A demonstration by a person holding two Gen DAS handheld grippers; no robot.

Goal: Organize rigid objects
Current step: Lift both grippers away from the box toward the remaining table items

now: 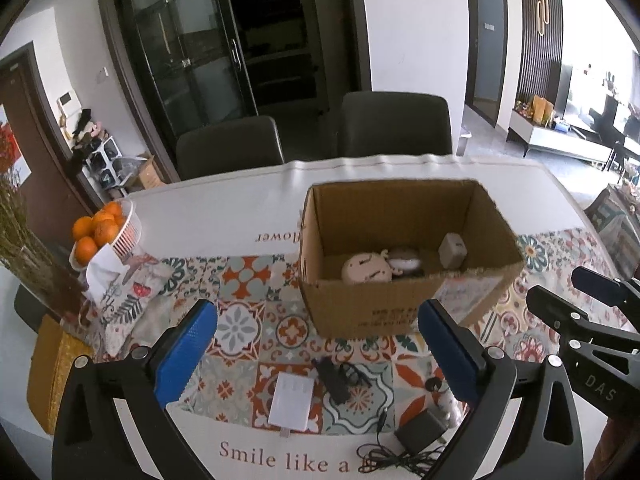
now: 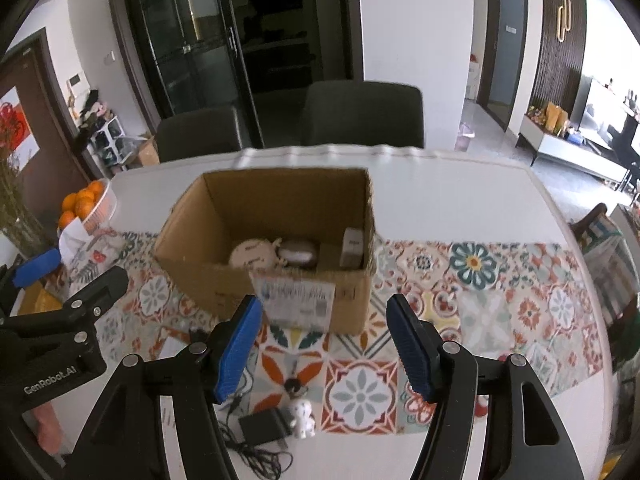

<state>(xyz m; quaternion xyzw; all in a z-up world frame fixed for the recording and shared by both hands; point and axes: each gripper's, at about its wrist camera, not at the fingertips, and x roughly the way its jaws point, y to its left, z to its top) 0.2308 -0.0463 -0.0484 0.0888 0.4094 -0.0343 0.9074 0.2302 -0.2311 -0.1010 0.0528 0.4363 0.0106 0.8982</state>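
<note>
Sitting open-topped on the patterned surface (image 1: 248, 320), the brown cardboard box (image 1: 400, 300) holds a round beige toy (image 1: 366, 269), a dark rounded item (image 1: 404, 261) and a small grey cube (image 1: 453, 250). Both the left hand-held gripper (image 1: 318, 354) and right hand-held gripper (image 2: 324, 346) hover with blue pads apart, holding nothing. Only the left view shows a white card (image 1: 291, 404); only the right shows a small white figurine (image 2: 302, 418) beside the black adapter (image 2: 264, 426)

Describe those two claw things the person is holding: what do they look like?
Each is a matte black frame with silver rivets and two flat blue textured pads. The left gripper and right gripper match. One body reads "GenRobot.AI" in white, the other shows "DAS". No cables or sleeves are visible.
</note>
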